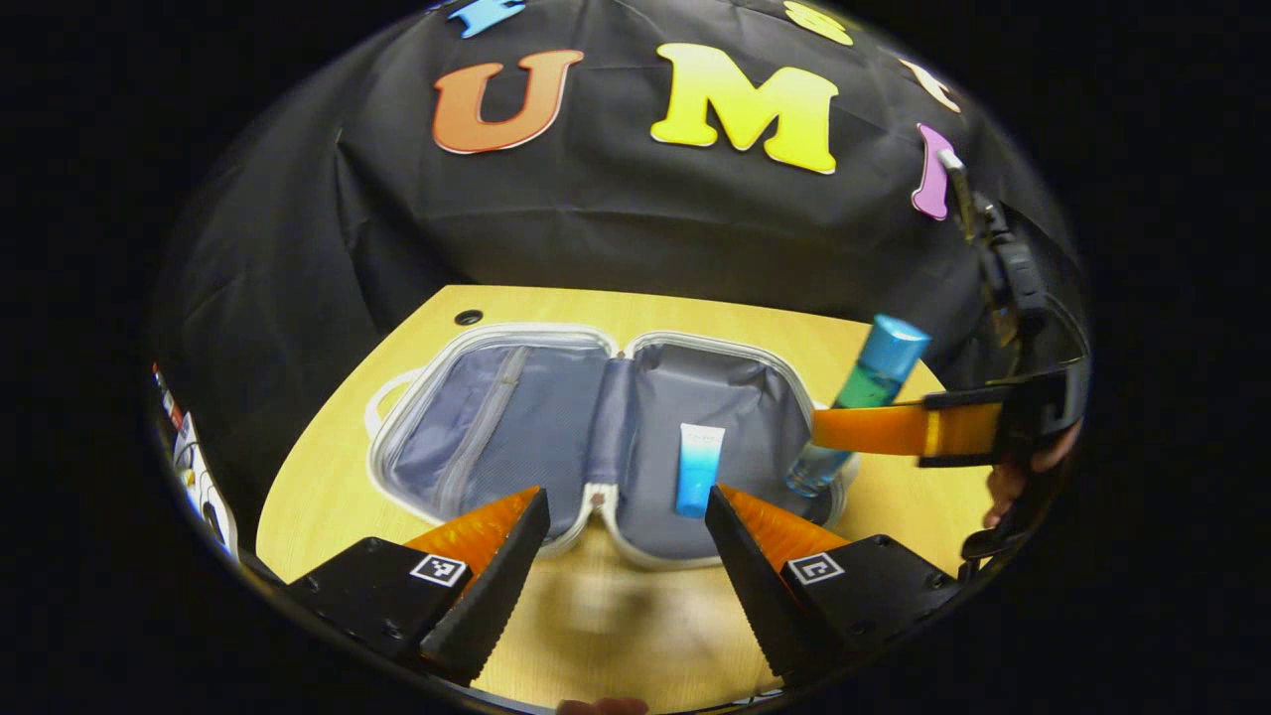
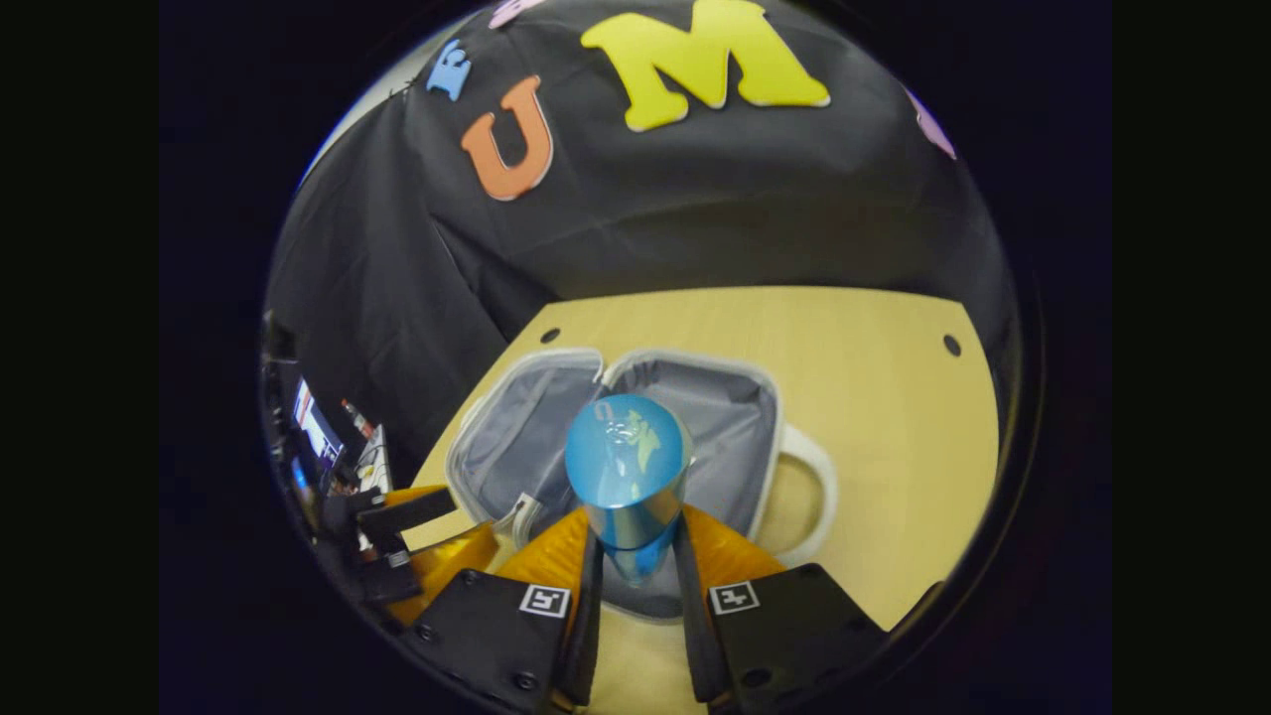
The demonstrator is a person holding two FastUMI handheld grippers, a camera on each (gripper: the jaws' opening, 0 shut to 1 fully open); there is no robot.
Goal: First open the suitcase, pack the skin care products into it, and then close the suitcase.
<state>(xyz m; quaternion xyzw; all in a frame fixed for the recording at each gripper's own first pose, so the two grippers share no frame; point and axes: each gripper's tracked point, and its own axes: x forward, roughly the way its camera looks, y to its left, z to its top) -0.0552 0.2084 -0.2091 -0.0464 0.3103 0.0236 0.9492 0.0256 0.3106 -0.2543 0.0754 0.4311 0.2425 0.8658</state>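
Left gripper view: the suitcase, a small zip case with a pale rim and grey lining, lies opened flat at the centre of the frame on the wooden table. Its 2 halves spread left and right of a central hinge, and a pale carry handle curves out from its left edge. A small tube, white at the top and shading to blue at the bottom, lies in the right half near the hinge. At the bottom of the frame the left tongs stand wide apart and hold nothing, their tips just over the near rim of the suitcase.

At the right of the same frame the right tongs reach in sideways and grip a blue-capped bottle. The bottle tilts with its cap toward the upper right, and its base sits at the right edge of the right half; whether it touches the lining cannot be told. A hand shows at the far right edge.

Right gripper view: the right tongs are closed narrow on the bottle, both fingers pressed against its sides below the cap. The open suitcase lies beyond it at the frame's centre, its handle toward the right. The left tongs appear at the lower left.
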